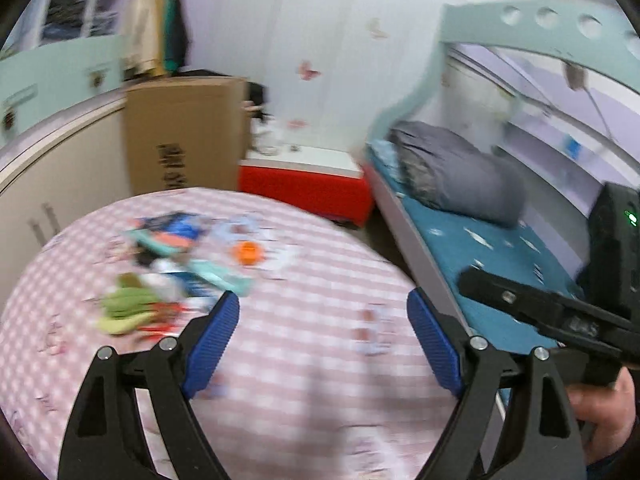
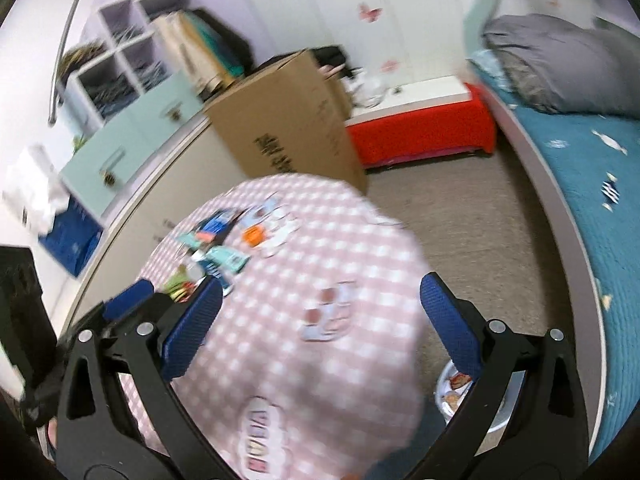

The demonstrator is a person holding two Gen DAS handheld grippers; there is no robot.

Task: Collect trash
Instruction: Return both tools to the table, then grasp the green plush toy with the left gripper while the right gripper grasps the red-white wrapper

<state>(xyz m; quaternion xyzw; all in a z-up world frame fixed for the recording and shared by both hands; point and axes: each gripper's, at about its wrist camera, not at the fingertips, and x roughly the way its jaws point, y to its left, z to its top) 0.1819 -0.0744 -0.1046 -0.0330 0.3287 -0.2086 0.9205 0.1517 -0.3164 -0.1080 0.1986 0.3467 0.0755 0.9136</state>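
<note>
Bedroom walls with butterfly stickers close in behind you, with a blue-sheeted bed [image 2: 580,184] along one side, a cardboard box [image 1: 184,136] and a red-sided low cabinet [image 1: 304,188] past the far edge of the tabletop [image 1: 304,288], which wears a pink checked cloth. On the floor beside the tabletop's near right corner, half hidden behind your right tool's finger, sits what looks like a small white bin [image 2: 460,396] with a few scraps in it; the blur makes that uncertain.

Your trash [image 1: 176,268] lies in a loose heap towards the far left part of the tabletop: crumpled wrappers in teal, blue and green, some white pieces, and one small orange item [image 1: 249,253] at the heap's right side. As far as the frames show, nearly all of it is yet to be collected, so judge the task as barely begun, perhaps with a few pieces binned.

Your left tool [image 1: 322,328] hovers above the middle of the tabletop with its blue pads spread wide, gripping nothing, its left pad just near the heap's edge. Your right tool [image 2: 320,312] is equally wide apart and empty, above the tabletop's near right part.
</note>
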